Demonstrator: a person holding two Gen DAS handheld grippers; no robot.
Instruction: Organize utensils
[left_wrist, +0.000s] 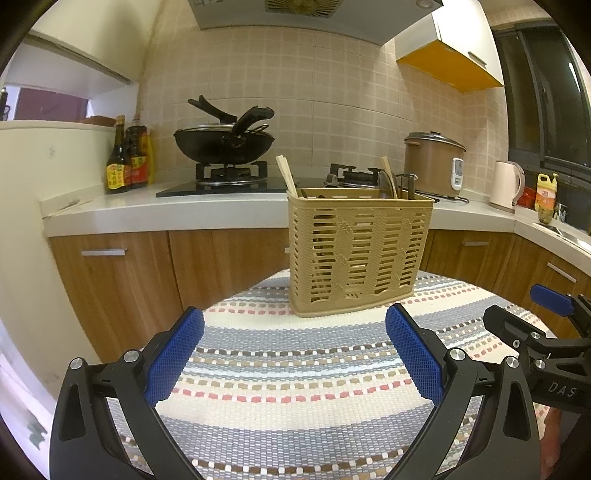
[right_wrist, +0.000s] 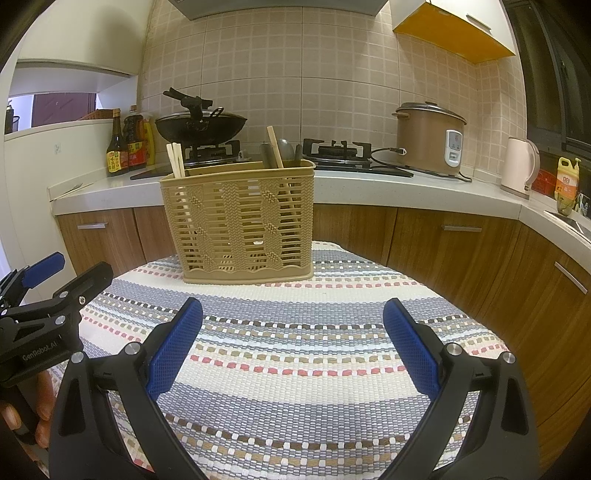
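A tan plastic utensil basket (left_wrist: 356, 251) stands upright at the far side of a table covered by a striped woven cloth (left_wrist: 295, 387). Chopsticks (left_wrist: 286, 173) stick out at its left end, and dark-handled utensils (left_wrist: 391, 184) at its right end. It also shows in the right wrist view (right_wrist: 240, 221), with chopsticks (right_wrist: 175, 158) and utensils (right_wrist: 280, 151). My left gripper (left_wrist: 295, 354) is open and empty, short of the basket. My right gripper (right_wrist: 293, 345) is open and empty too. Each gripper shows at the edge of the other's view, the right gripper (left_wrist: 524, 314) and the left gripper (right_wrist: 66, 269).
Behind the table runs a kitchen counter (left_wrist: 184, 210) with a gas hob, a black wok (left_wrist: 223, 142), sauce bottles (left_wrist: 125, 158), a rice cooker (left_wrist: 434, 166), a kettle (left_wrist: 506, 184) and a yellow bottle (left_wrist: 546, 195). Wooden cabinets (left_wrist: 147, 277) stand below.
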